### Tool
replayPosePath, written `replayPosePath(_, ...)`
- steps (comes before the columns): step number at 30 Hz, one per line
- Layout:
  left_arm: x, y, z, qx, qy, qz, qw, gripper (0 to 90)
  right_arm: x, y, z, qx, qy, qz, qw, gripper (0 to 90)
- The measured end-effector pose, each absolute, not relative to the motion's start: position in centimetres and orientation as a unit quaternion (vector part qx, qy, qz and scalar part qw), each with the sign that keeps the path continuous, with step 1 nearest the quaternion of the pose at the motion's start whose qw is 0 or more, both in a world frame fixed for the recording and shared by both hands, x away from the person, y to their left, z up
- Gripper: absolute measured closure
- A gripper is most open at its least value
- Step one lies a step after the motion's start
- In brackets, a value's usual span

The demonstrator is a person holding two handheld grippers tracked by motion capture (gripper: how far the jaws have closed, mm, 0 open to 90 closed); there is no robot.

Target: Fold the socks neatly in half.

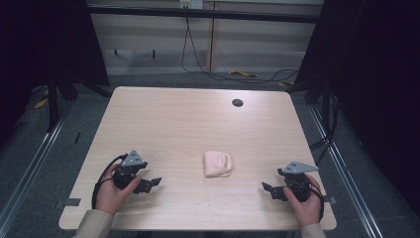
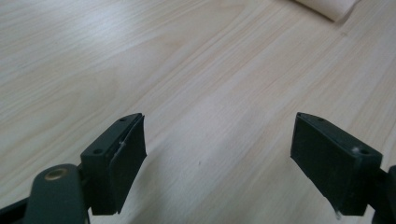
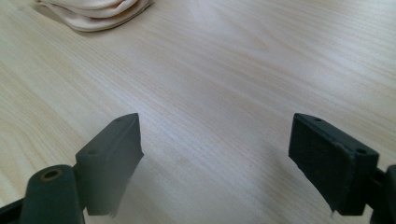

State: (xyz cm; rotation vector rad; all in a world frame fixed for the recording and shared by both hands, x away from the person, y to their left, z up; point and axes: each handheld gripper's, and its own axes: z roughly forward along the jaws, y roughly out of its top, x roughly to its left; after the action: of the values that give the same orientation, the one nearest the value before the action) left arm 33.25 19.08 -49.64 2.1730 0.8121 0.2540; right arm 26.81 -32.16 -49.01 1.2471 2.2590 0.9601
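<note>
A folded pale pink cloth [image 1: 218,163] lies near the middle of the light wooden table [image 1: 198,119]. My left gripper [image 1: 151,184] rests low at the table's front left, open, its jaws pointing right toward the cloth with bare wood between them [image 2: 217,154]. My right gripper [image 1: 270,190] sits at the front right, open too, pointing left [image 3: 215,158]. The cloth's edge shows at the top right of the left gripper view [image 2: 327,5] and at the top left of the right gripper view [image 3: 93,11]. Both grippers are well apart from it.
A round black cable hole [image 1: 237,102] is set near the table's far edge. Black cables [image 1: 198,59] run over the grey floor behind the table. Dark frame posts [image 1: 52,99] stand at the left and right.
</note>
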Motion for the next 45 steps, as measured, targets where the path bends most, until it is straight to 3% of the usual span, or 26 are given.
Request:
replayPosePath(25, 32.1, 23.6, -50.3, 0.852, 0.333, 0.118, 0.387, 18.1, 26.4, -32.9, -49.9, 0.457, 0.804, 0.329, 0.193, 14.8)
replayPosePath(45, 32.3, 24.9, -51.4, 0.853, 0.336, 0.126, 0.379, 17.1, 26.4, -32.9, -50.0, 0.459, 0.800, 0.331, 0.197, 14.0)
